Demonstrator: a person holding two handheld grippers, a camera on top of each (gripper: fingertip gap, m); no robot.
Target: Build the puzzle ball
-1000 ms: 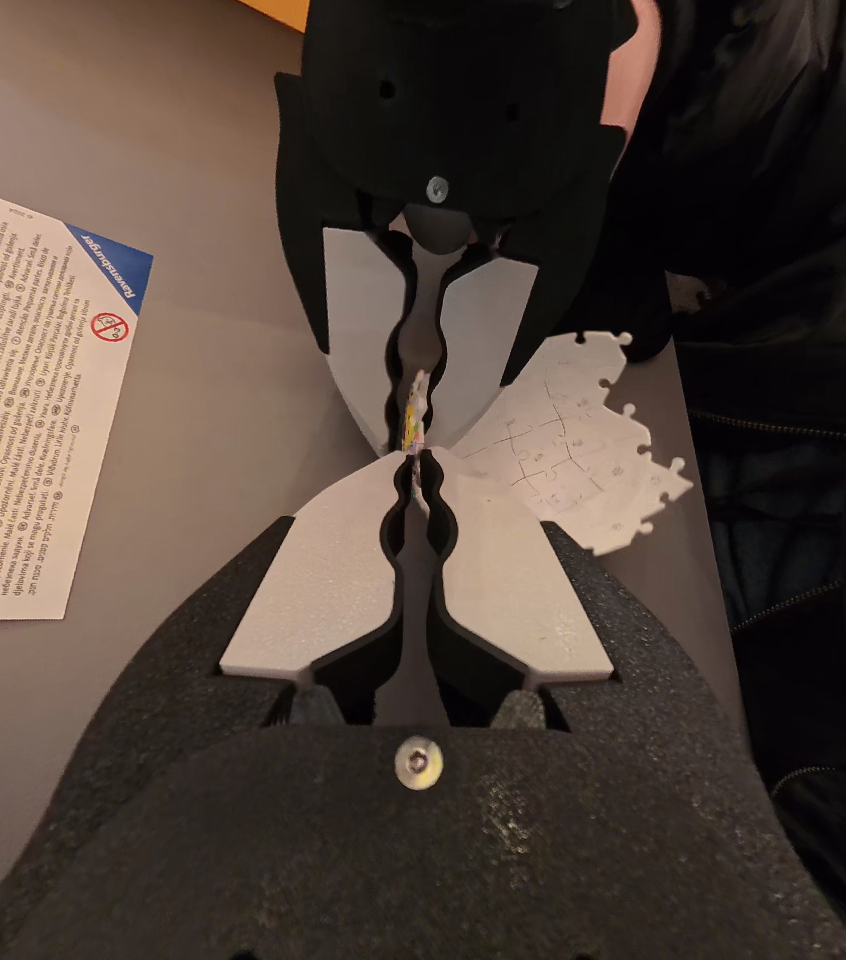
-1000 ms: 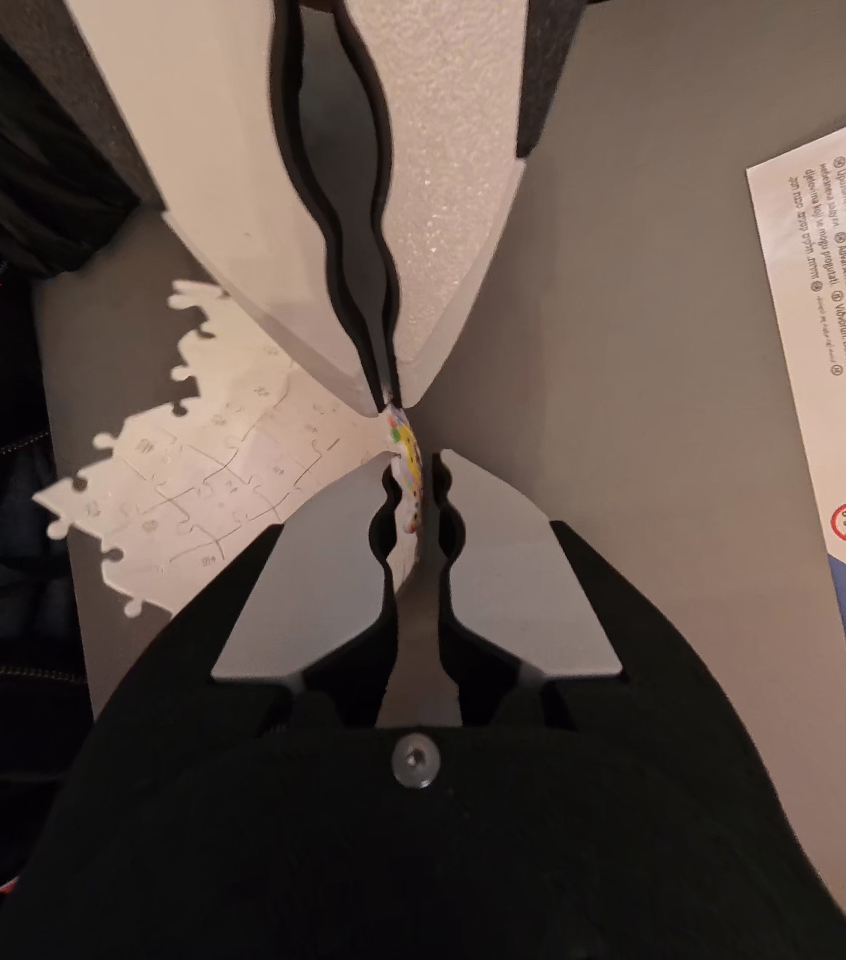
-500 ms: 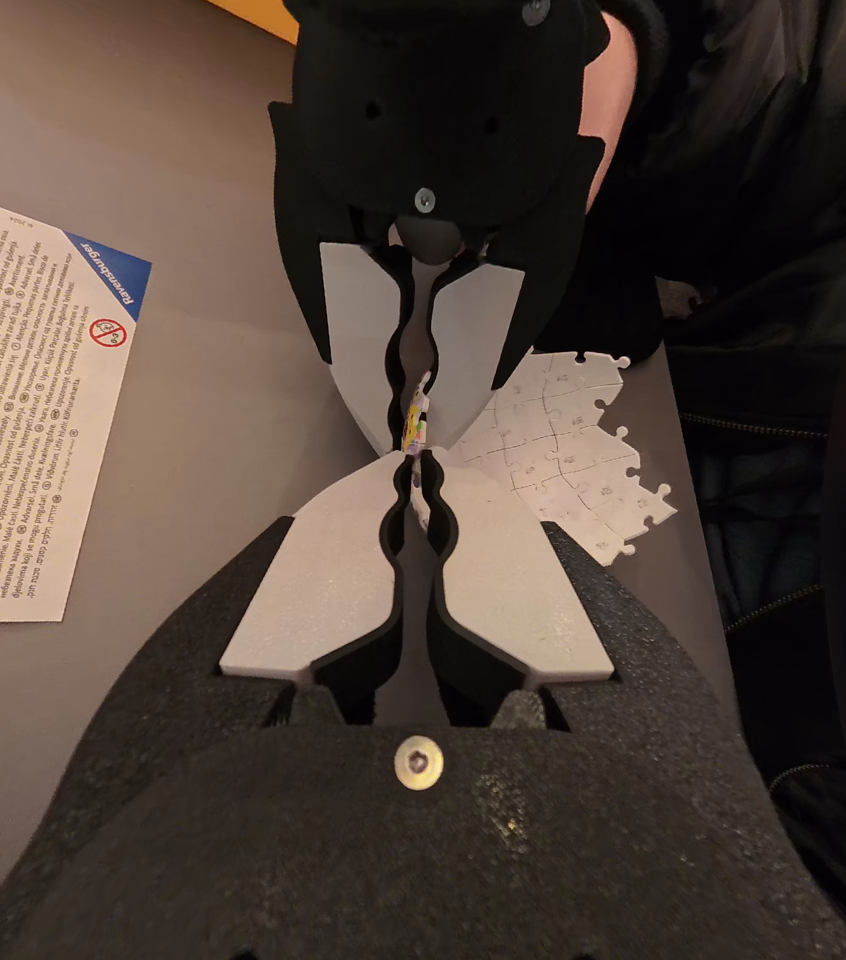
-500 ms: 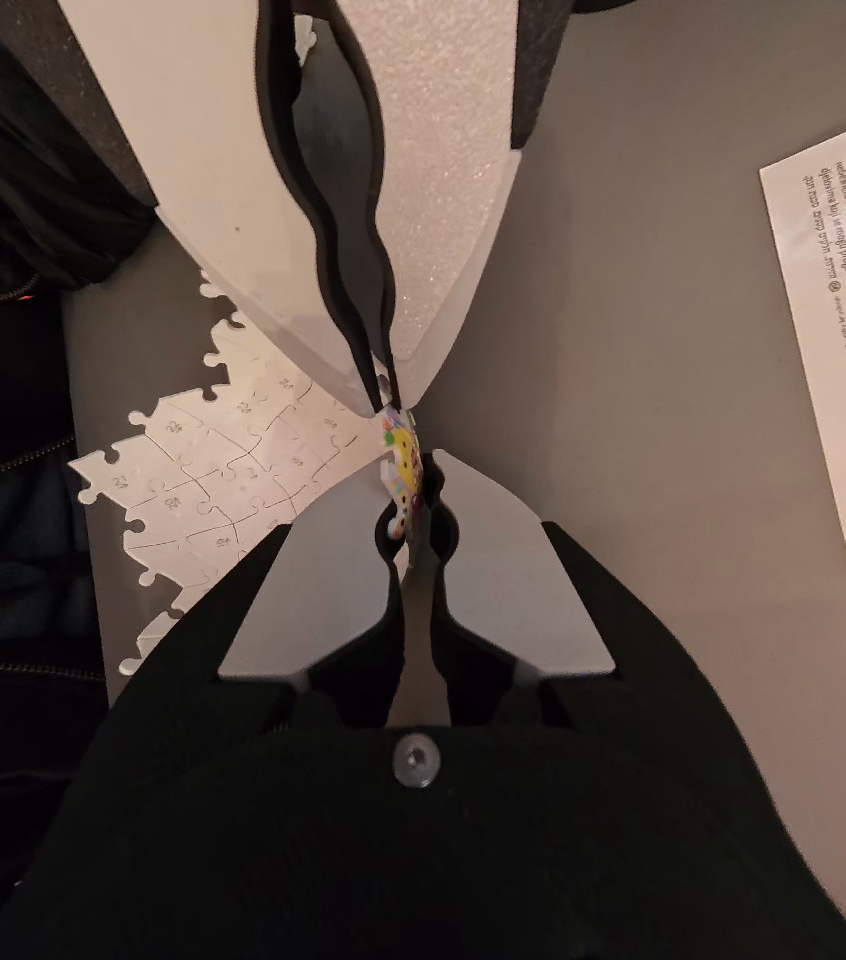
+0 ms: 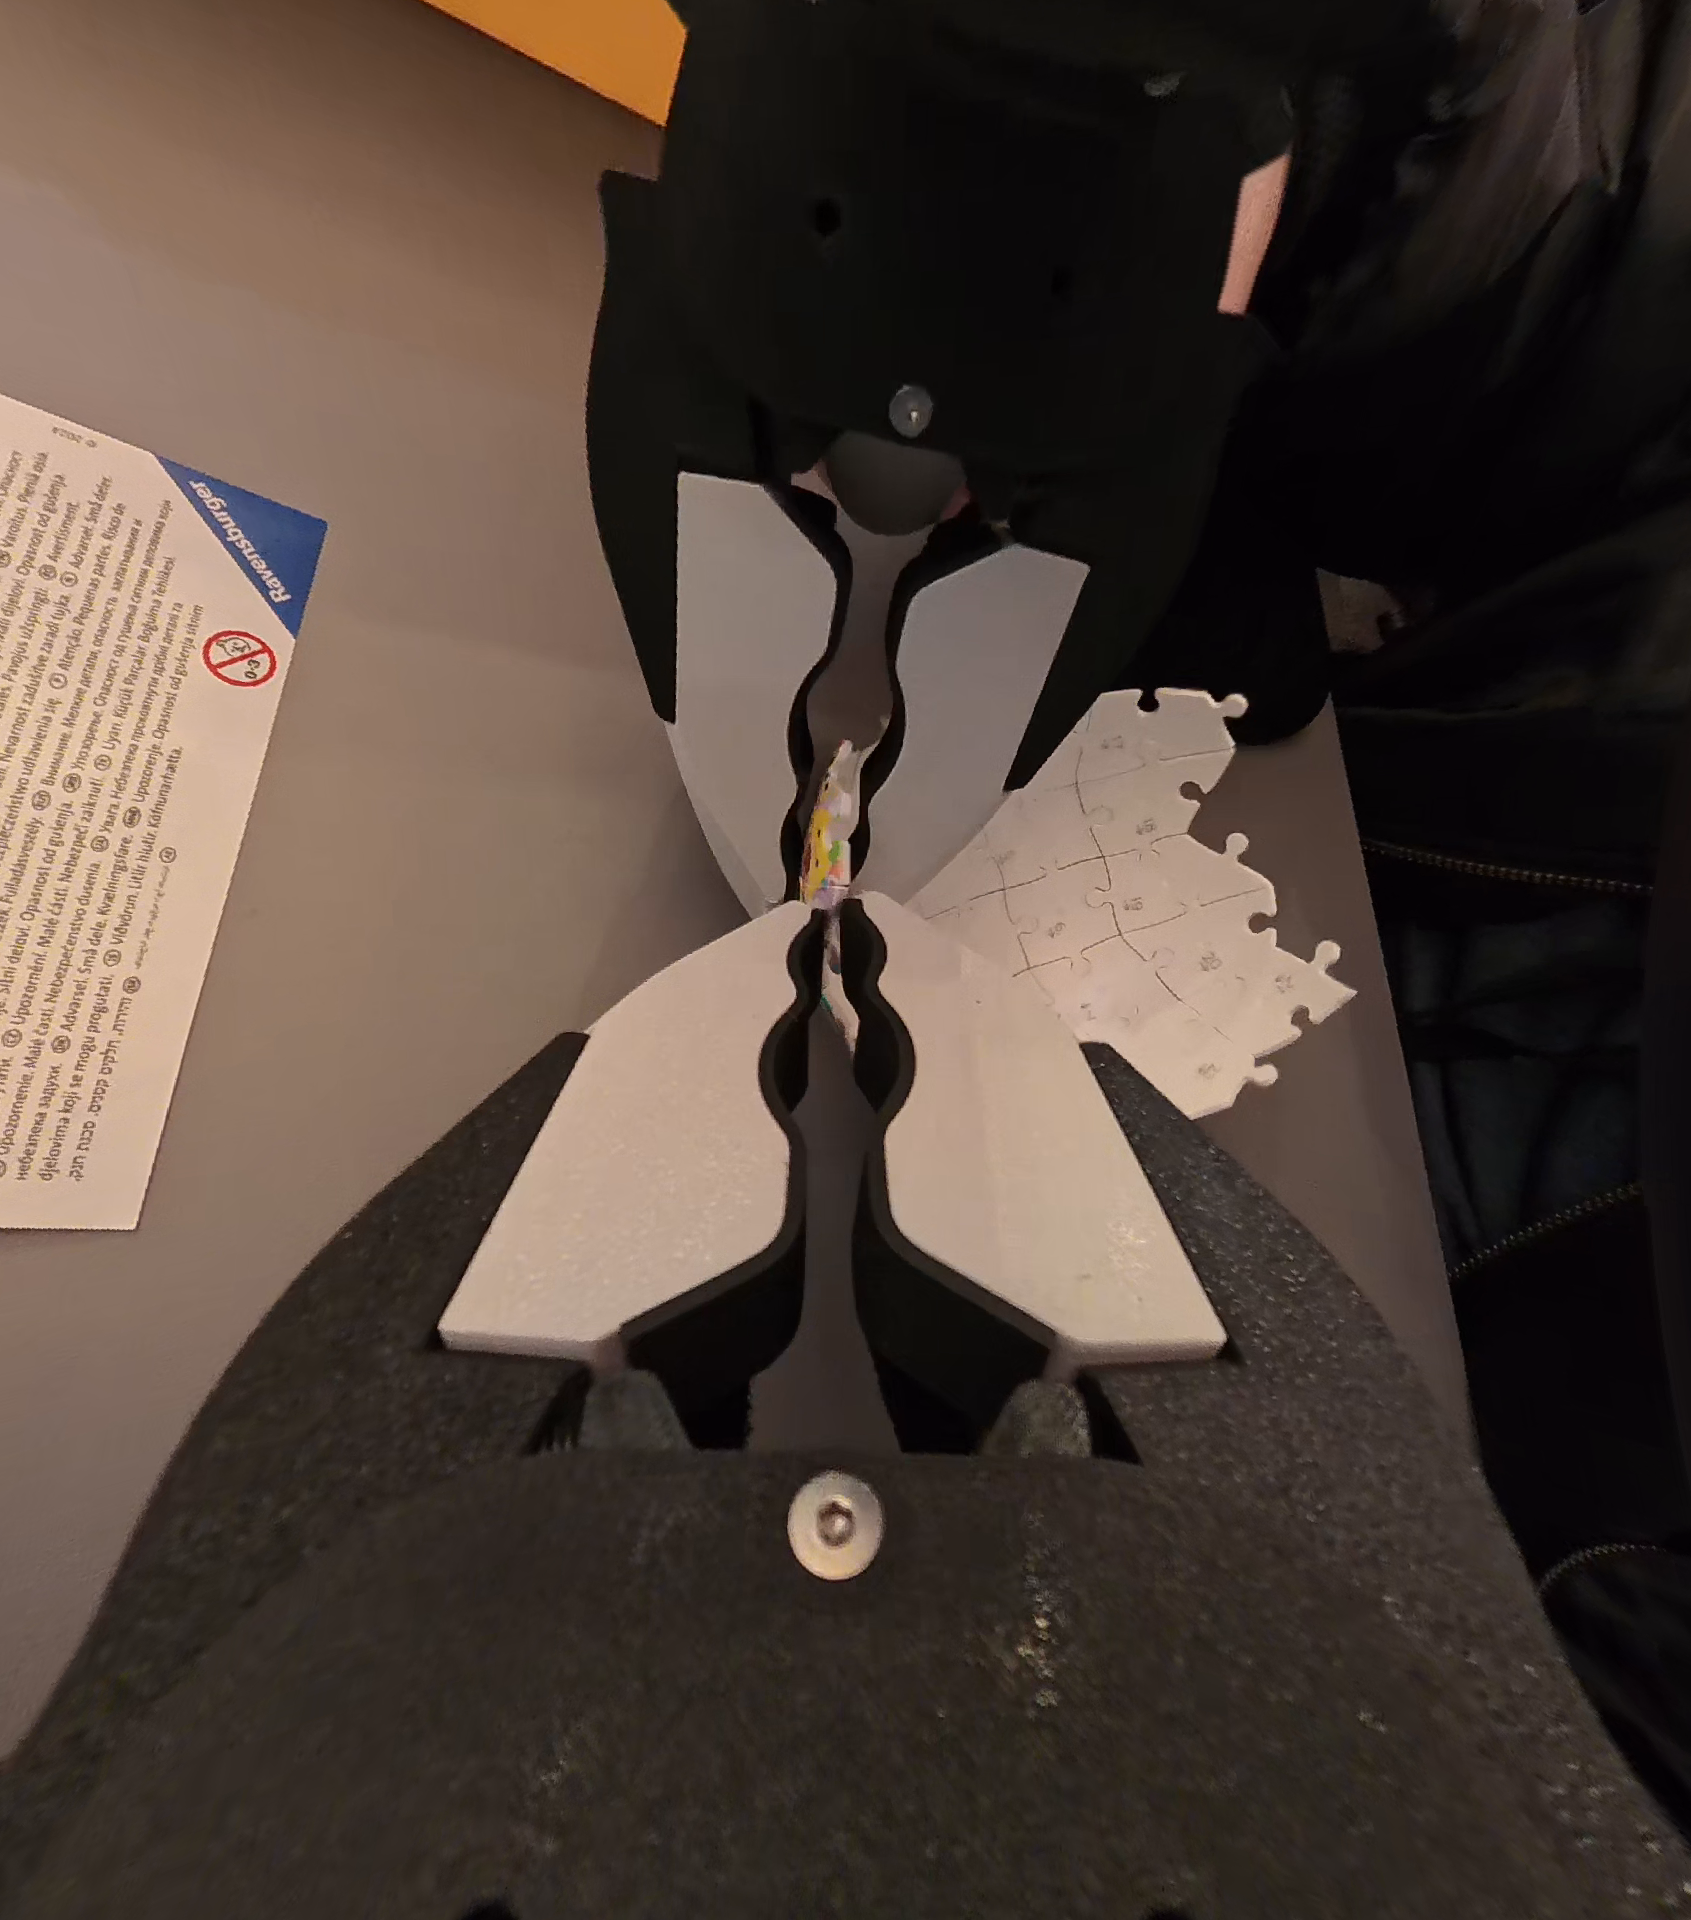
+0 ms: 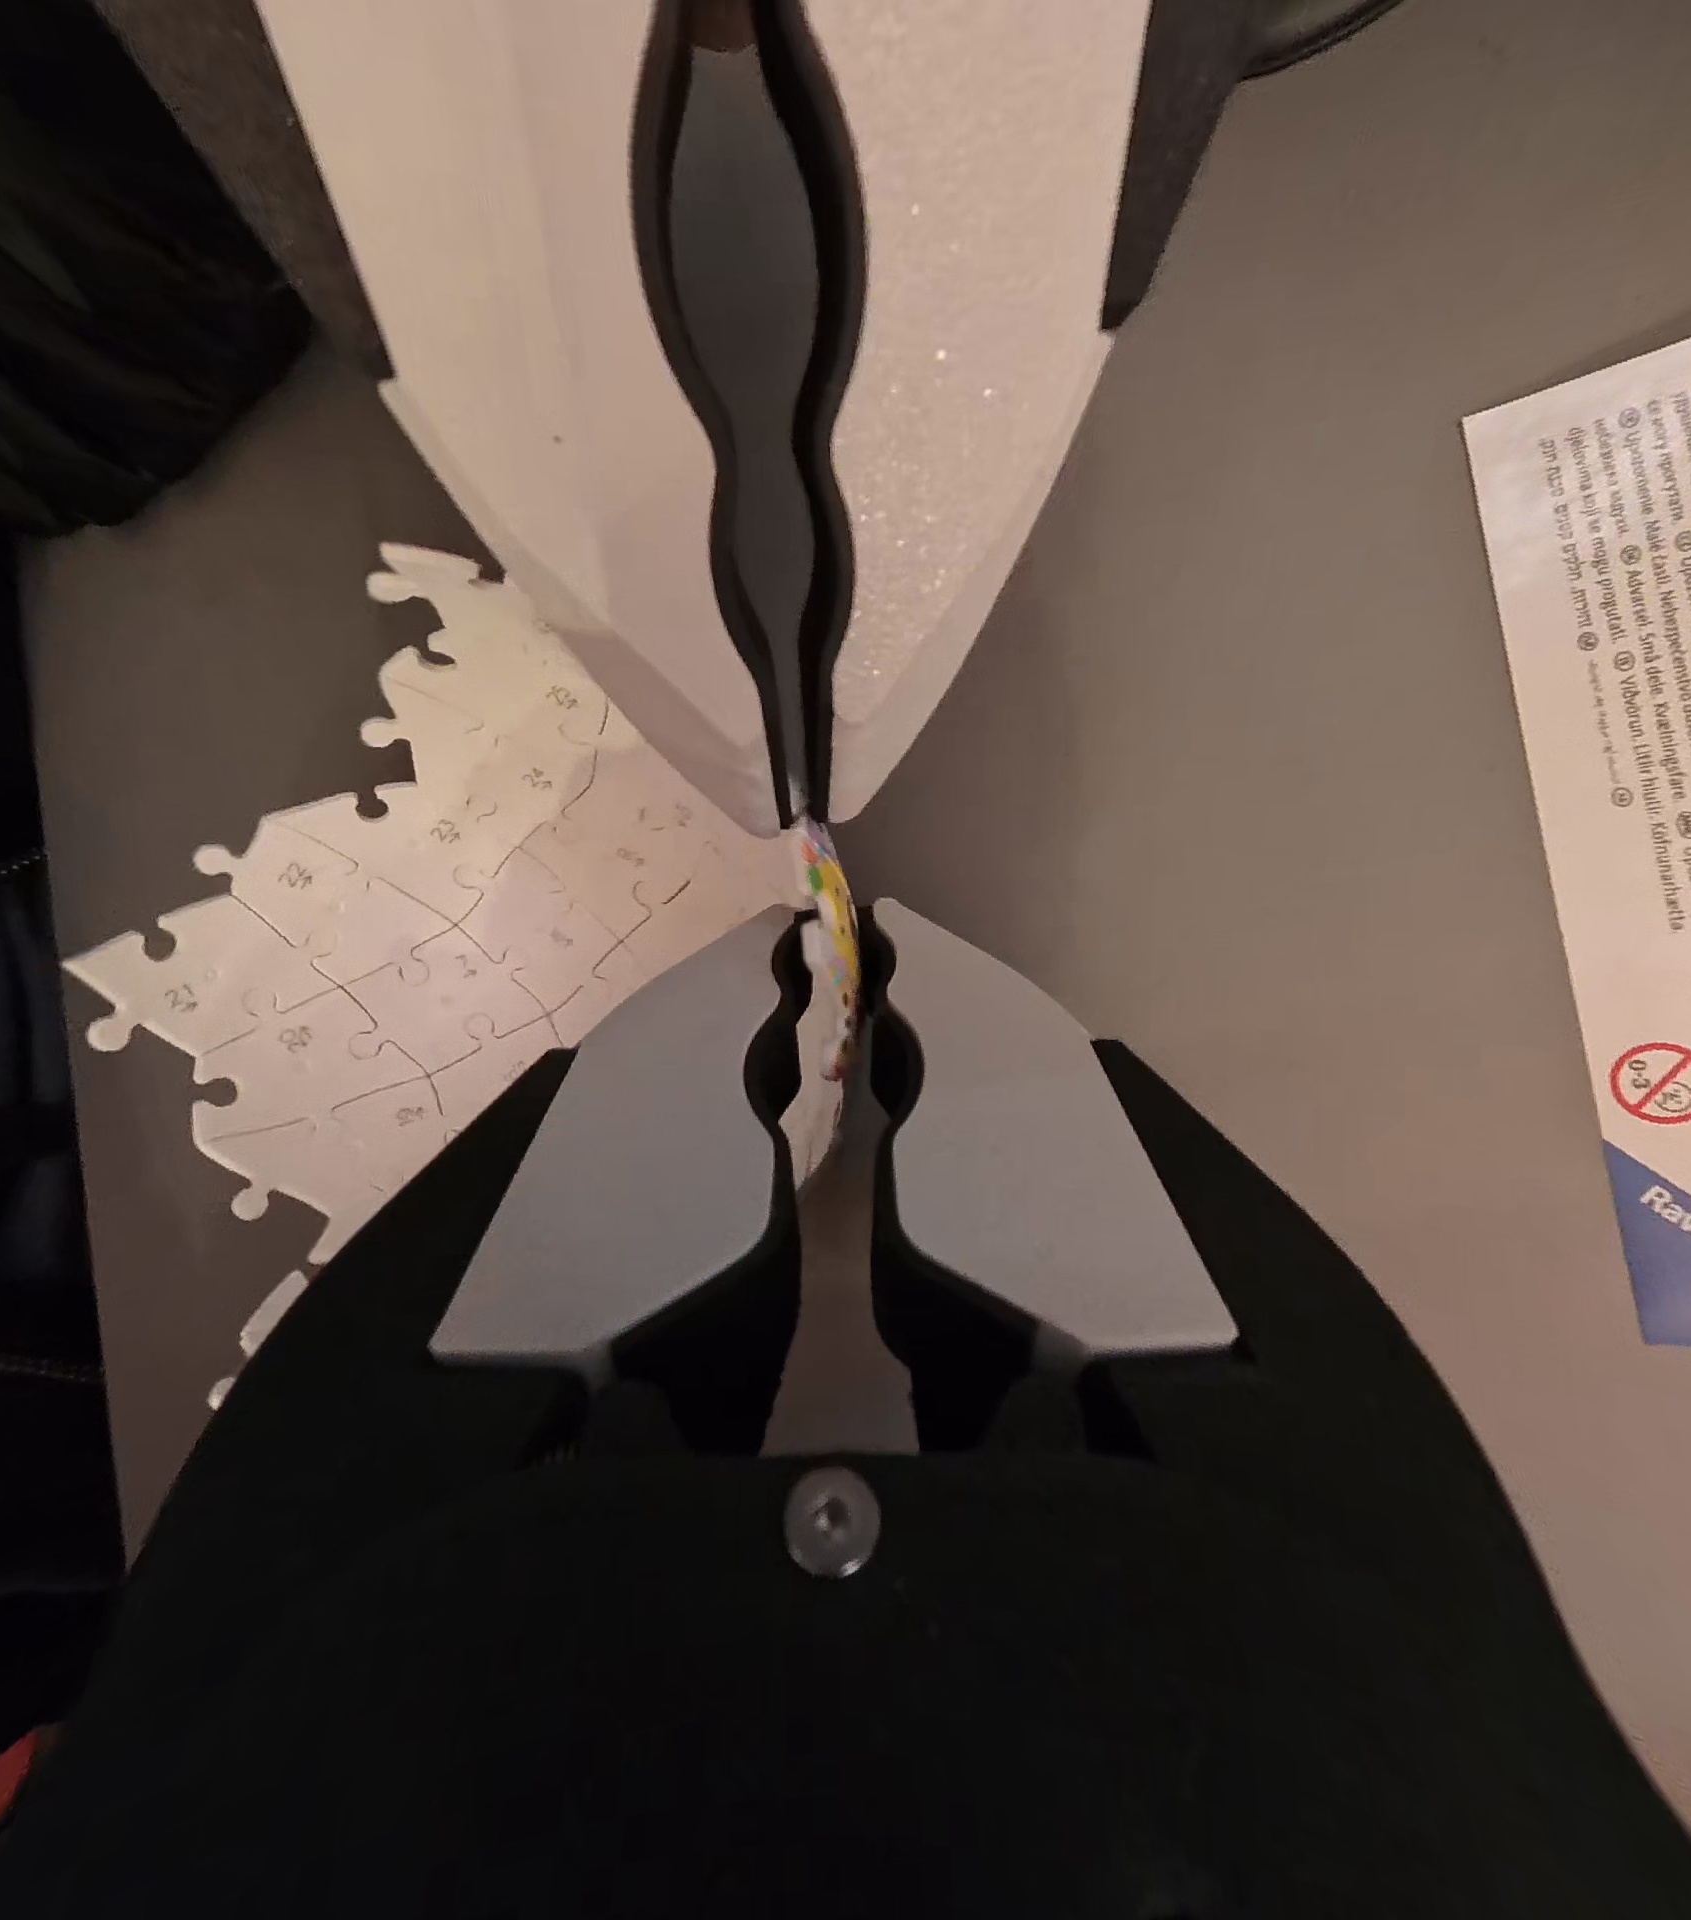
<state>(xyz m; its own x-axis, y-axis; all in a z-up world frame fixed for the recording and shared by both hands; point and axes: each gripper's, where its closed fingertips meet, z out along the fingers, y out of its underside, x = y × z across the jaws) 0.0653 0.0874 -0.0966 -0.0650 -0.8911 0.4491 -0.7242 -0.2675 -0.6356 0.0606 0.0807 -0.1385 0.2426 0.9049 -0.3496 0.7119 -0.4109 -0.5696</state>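
White plastic fingers with black wavy pads on both tongs, tips meeting nose to nose over the grey bench point(image 5: 425, 312). Left tongs point(image 5: 828, 920) were clamped on the edge of the curved white assembled puzzle-ball section point(image 5: 1147, 894), printed side turned away, numbered backs showing. Right tongs point(image 6: 830, 935) were closed on a small colourful puzzle piece point(image 6: 836, 914), held edge-on and touching the section's rim right where the left tongs gripped. Whether the piece's tab was seated couldn't be told. The section hung over the bench edge nearest the person's dark jacket point(image 5: 1568, 520). White printed leaflet with a blue corner point(image 5: 41, 810) lay flat on the bench, well apart, on the opposite side.
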